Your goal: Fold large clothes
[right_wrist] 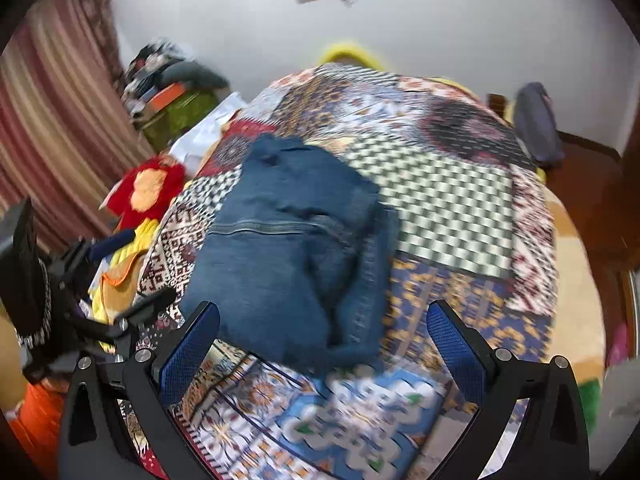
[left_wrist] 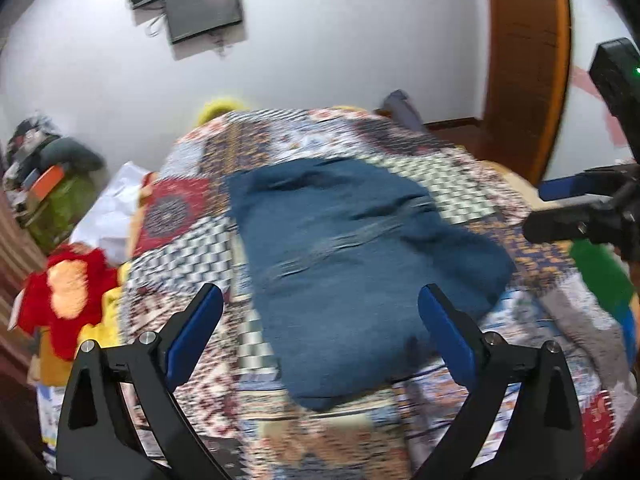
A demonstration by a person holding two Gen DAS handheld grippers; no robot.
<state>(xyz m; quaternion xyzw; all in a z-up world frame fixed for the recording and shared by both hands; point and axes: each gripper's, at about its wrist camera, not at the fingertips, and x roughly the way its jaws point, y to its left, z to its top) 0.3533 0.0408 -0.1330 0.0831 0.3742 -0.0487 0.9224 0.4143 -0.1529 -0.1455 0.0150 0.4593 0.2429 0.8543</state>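
The jeans (right_wrist: 292,240) lie folded into a thick blue bundle on the patchwork bedspread (right_wrist: 448,196), toward the near-left part of the bed, with a stitched seam running across the top layer and a folded leg edge along the bundle's right side. In the left wrist view the same denim (left_wrist: 360,256) spreads flat between the two fingers, its near edge close to the near edge of the bed. The left gripper (left_wrist: 320,332) hangs above the fabric with its jaws spread wide and nothing between the blue pads; no pad touches the cloth. The right gripper (right_wrist: 324,344) is likewise wide apart and empty, poised over the near end of the bundle. Each gripper shows at the side of the other's view: the right one at the right edge of the left wrist view, the left one at the left edge of the right wrist view. Off the left edge of the bed sits a red and orange garment (right_wrist: 148,188) on a heap of yellow cloth (right_wrist: 132,248). Beyond it, by the far left corner, a pile of belongings (right_wrist: 172,88) stands against the white wall, next to a striped curtain (right_wrist: 52,128). A grey item (right_wrist: 536,124) rests past the far right corner. Both views are motion-blurred.
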